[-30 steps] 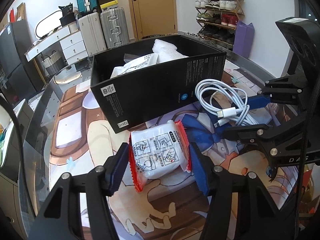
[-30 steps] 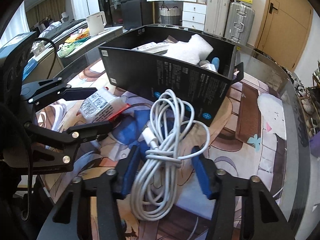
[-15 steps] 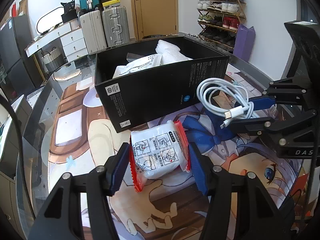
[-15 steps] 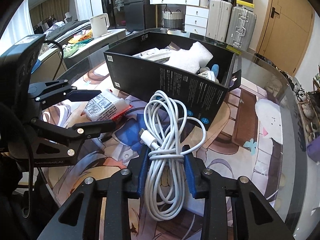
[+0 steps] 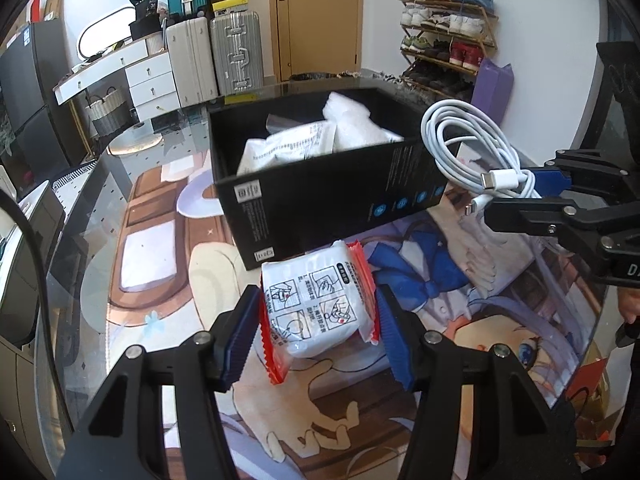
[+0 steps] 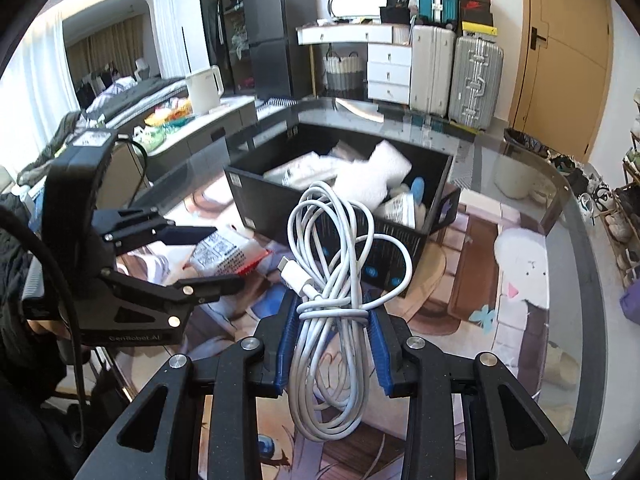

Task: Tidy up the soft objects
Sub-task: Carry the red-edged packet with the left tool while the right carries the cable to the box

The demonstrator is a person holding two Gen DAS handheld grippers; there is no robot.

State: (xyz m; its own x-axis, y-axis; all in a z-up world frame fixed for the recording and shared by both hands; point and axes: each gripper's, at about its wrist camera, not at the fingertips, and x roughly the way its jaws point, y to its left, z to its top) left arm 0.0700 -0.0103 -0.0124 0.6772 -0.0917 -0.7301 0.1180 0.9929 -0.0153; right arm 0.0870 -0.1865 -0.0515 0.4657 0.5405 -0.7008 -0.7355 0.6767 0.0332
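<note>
Right wrist view shows the right hand-held gripper (image 6: 330,316) clenched on the coiled white charging cable (image 6: 340,280) near the part-filled black box (image 6: 340,200), while the left hand-held gripper (image 5: 318,322) grasps the wet-wipe packet (image 5: 316,308) on the table (image 5: 160,280), both unboxed.

Bright daylight, strongest from curtained window (image 6: 24,80) at left, blown out. Sky glare on glass table (image 6: 520,168). Heavy fisheye bending, dark vignette at corners. Centre sharp; box (image 6: 344,184) contents slightly motion-blurred.
</note>
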